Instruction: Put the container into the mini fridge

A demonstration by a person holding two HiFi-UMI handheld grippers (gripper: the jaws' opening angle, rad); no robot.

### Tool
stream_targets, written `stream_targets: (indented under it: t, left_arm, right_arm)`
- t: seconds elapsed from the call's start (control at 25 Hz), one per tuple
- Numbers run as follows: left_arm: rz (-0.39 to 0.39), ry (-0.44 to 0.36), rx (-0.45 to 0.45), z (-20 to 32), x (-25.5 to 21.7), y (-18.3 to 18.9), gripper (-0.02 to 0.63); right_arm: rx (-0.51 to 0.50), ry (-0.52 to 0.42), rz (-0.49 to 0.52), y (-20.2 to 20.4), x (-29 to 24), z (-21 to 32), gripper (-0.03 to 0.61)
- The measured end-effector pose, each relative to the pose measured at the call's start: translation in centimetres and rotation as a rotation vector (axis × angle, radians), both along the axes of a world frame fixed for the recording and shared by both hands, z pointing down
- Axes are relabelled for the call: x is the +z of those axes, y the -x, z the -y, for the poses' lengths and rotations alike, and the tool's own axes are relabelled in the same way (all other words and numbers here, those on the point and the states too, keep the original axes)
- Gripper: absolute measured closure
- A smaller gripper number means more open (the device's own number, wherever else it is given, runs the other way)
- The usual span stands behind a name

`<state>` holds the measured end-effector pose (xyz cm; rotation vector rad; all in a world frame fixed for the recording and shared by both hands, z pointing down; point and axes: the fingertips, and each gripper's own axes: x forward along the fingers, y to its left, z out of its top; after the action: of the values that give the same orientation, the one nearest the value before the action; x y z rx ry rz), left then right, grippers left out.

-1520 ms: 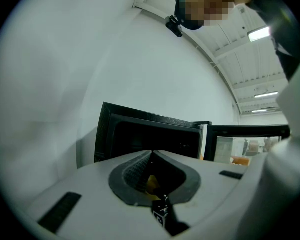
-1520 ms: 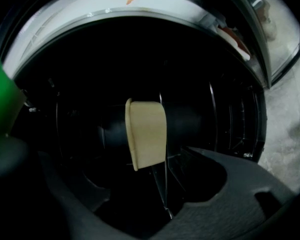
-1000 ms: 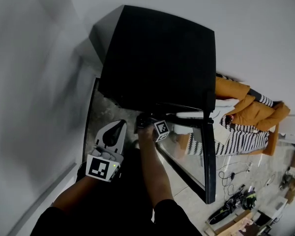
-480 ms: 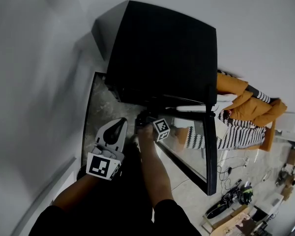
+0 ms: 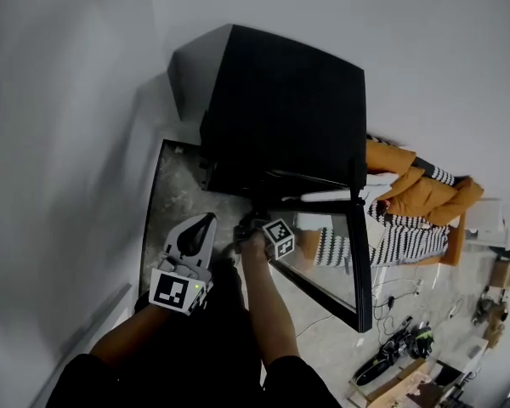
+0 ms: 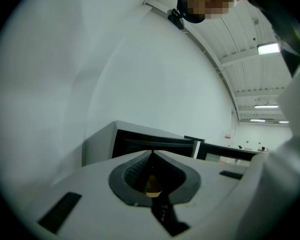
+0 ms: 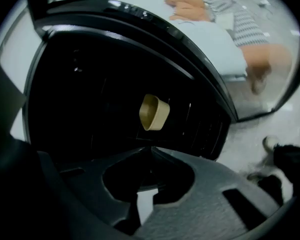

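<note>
The black mini fridge [image 5: 280, 109] stands with its glass door [image 5: 344, 253] swung open to the right. In the right gripper view a small tan container [image 7: 154, 112] lies on its side inside the dark fridge [image 7: 90, 89], a short way beyond my right gripper [image 7: 151, 149]. That gripper is shut with nothing between its jaws, and it sits at the fridge opening [image 5: 248, 226]. My left gripper [image 5: 189, 243] hangs lower left of the fridge, tilted up toward it [image 6: 155, 141]. Its tips [image 6: 151, 152] meet, so it is shut and holds nothing.
A grey wall [image 5: 59, 143] runs close along the left. An orange jacket and striped cloth [image 5: 412, 198] lie right of the door. Cables and tools [image 5: 408, 347] are scattered on the floor at lower right. The person's forearm [image 5: 268, 304] reaches to the fridge.
The head view has shifted a little, so the fridge sits slightly lower and further right. Both grippers keep about the same places by the fridge.
</note>
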<state>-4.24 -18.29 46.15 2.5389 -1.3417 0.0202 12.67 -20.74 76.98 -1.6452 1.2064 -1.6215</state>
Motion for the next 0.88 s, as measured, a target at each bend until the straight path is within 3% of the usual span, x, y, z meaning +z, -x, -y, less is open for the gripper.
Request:
stream_targets:
  t: [0.2, 0.4, 0.88]
  left_arm:
    - [0.001, 0.012, 0.030, -0.2, -0.8, 0.4, 0.609]
    - [0.004, 0.009, 0.020, -0.7, -1.5, 0.4, 0.609]
    - [-0.003, -0.006, -0.012, -6.4, -2.5, -3.8, 0.609]
  right_arm:
    - [-0.141, 0.014, -0.246, -0.8, -4.5, -1.3, 0.577]
    - [-0.230, -0.006, -0.368, -1.3, -8.3, -3.0, 0.577]
    - [-0.487, -0.187, -0.711, -0.8, -20.6, -8.5, 0.577]
